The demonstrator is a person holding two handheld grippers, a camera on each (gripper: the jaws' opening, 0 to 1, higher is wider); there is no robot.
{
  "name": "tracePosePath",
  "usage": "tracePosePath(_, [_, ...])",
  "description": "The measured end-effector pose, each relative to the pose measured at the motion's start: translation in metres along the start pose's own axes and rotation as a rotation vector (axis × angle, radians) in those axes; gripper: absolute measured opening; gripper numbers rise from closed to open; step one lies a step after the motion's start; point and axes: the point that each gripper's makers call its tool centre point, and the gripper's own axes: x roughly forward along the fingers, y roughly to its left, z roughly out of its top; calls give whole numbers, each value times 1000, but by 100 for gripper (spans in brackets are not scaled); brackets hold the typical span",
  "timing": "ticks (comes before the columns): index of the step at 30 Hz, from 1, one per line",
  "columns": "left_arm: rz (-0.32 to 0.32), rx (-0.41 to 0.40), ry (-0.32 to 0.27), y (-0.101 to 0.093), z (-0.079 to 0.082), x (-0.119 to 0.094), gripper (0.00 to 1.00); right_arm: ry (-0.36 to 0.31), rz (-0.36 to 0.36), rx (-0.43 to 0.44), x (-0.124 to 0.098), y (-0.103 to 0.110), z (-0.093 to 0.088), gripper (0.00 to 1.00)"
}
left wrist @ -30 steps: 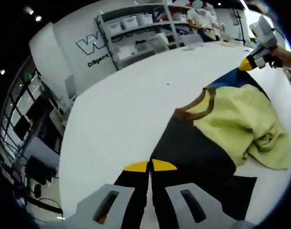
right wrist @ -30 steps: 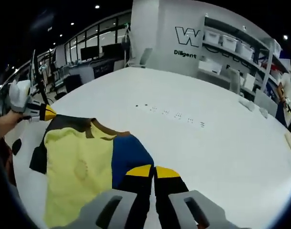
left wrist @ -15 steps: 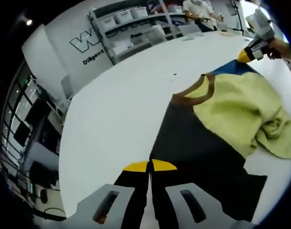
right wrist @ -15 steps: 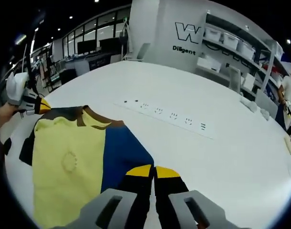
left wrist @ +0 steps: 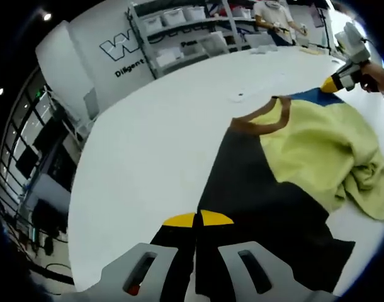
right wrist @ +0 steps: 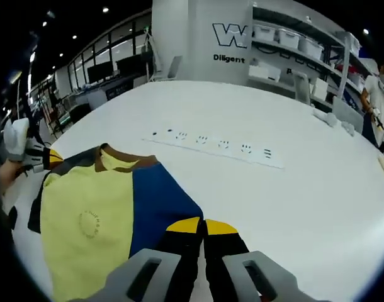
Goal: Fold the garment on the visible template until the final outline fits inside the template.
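Right gripper view: the right gripper [right wrist: 201,225], jaws pinched on the shirt [right wrist: 110,207], has spread its blue sleeve flatter. The left gripper [left wrist: 198,218] likewise grips the dark sleeve; folding seems barely begun.

My right gripper [right wrist: 199,225] pinches the yellow, blue and dark-brown garment [right wrist: 110,211] on the white table [right wrist: 293,189]; left gripper [right wrist: 50,157] at nine o'clock.

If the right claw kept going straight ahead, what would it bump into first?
Probably the garment's blue sleeve: the right claw sits at its edge, seemingly shut on it. Beyond lies bare white table, then the strip of sockets. Depth is uncertain.
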Motion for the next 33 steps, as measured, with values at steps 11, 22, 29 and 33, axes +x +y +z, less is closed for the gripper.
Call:
tracePosePath(11, [-12,-1,-52,-4,13,-22,32,-48,-2,45,-14,3,7,27])
tracePosePath(22, [-79,19,-159,-40,25,-62,49,-91,96,83,-52,33,-8,52])
tracePosePath(29, [-135,20,-208,-74,28,-86,56,-115,140,81,-75,49,-8,70])
tracePosePath(33, [-161,48,-236,-90,29,-93,56,-119,161,95,-88,61,-14,79])
